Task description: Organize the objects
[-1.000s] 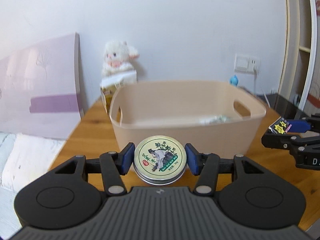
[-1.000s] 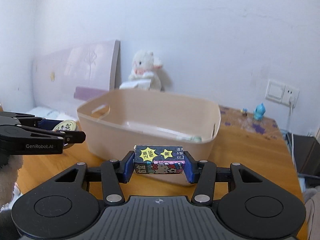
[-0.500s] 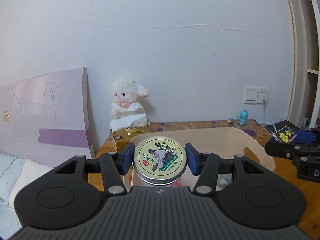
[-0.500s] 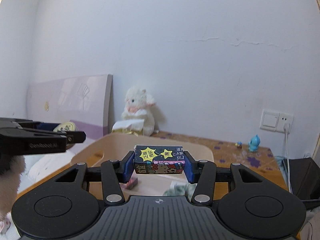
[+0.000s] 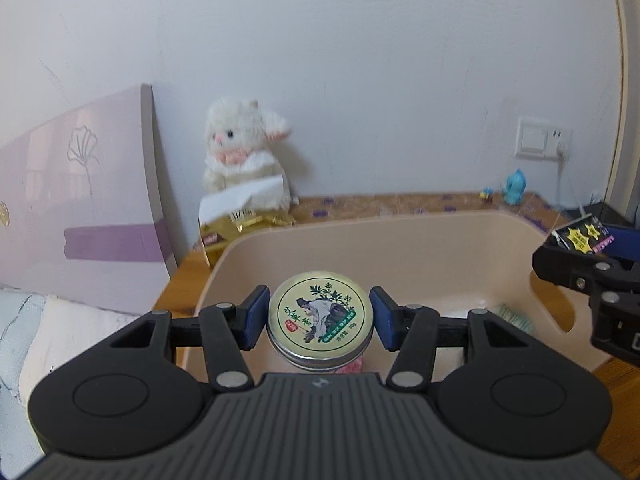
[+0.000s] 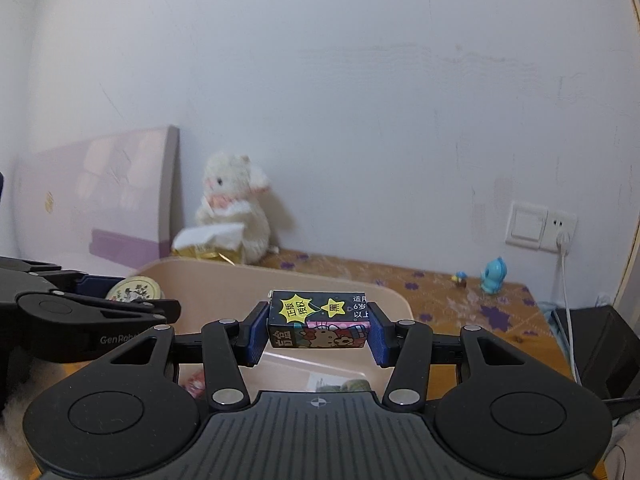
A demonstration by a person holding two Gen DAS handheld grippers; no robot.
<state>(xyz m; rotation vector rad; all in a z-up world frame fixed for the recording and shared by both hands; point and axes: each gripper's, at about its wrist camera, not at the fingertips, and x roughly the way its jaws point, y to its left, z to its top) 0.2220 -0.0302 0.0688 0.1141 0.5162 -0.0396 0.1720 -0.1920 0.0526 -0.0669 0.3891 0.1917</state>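
Observation:
My left gripper [image 5: 319, 317] is shut on a round cream-lidded tin [image 5: 321, 316] with a green plant print, held above the near-left part of a beige plastic basket [image 5: 400, 236]. My right gripper [image 6: 318, 330] is shut on a small dark card box [image 6: 319, 319] with yellow stars and a cartoon cat, held above the same basket [image 6: 224, 274]. Each gripper shows in the other's view: the right one [image 5: 576, 256] at the right, the left one [image 6: 132, 300] at the left with the tin [image 6: 135, 289]. Small items lie on the basket floor, partly hidden.
A white plush toy [image 5: 240, 164] sits on a gold packet [image 5: 236, 226] behind the basket by the wall. A pink board [image 5: 76, 208] leans at the left. A small blue figure [image 6: 494, 275] stands at the back right of the wooden table [image 6: 460, 300], near a wall socket [image 6: 540, 226].
Both grippers rose from table level in front of the basket and moved forward over its rim, each still holding its object. The basket's inside now lies below them.

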